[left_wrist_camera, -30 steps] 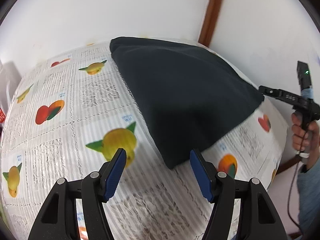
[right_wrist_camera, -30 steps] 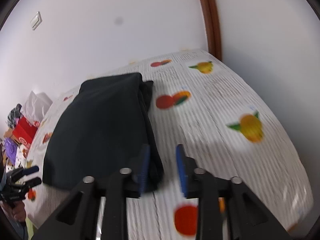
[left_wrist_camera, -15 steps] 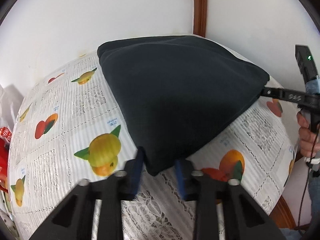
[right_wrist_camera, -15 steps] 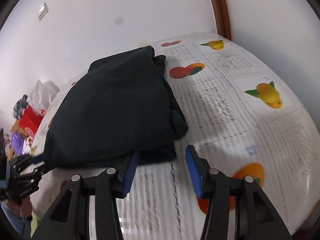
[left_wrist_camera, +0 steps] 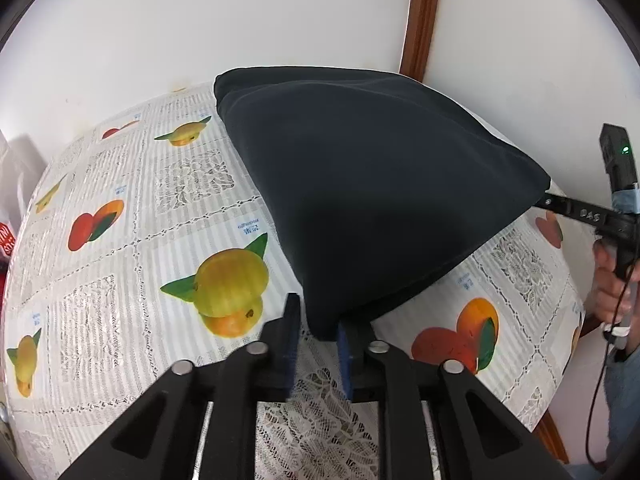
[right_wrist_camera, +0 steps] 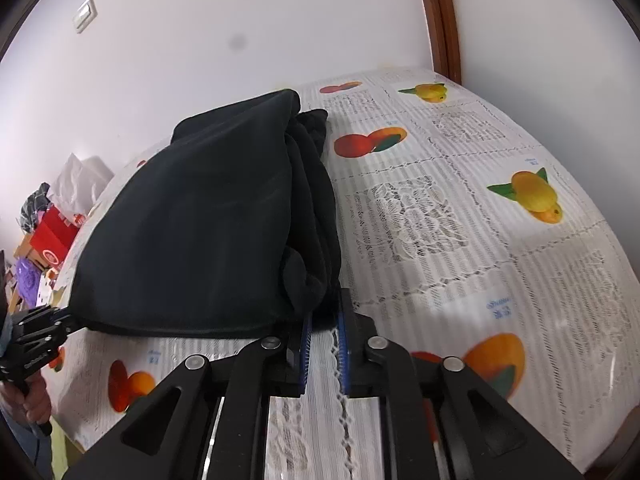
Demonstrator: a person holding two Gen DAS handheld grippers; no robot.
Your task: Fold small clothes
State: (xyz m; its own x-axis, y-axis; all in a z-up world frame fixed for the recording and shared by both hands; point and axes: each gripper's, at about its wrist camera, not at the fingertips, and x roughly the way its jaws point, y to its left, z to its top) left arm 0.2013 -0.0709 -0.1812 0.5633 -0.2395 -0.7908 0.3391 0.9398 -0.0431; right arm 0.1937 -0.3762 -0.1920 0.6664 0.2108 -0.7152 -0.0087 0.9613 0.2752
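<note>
1. Where the left gripper (left_wrist_camera: 316, 340) sits, its jaws pinch one corner of the black cloth (left_wrist_camera: 372, 200).
2. R gripper (right_wrist_camera: 323, 332): jaws close together w/ another corner of the cloth between them.
3. Rest of the cloth lies folded ahead of both jaws.
4. It's on a tablecloth (right_wrist_camera: 460, 220) w/ fruit pics & lace.
5. White walls behind; brown wood trim (left_wrist_camera: 420, 16) in the corner.
6. Boxes & bags (right_wrist_camera: 48, 228) far left of the R jaws.

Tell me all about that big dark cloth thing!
The dark navy, soft fleece-looking garment is folded into thick layers on the fruit-printed lace tablecloth. Its near edge is lifted. The left tongs pinch one near corner, and the right tongs pinch the other. Bunched folds show along its right side.
</note>
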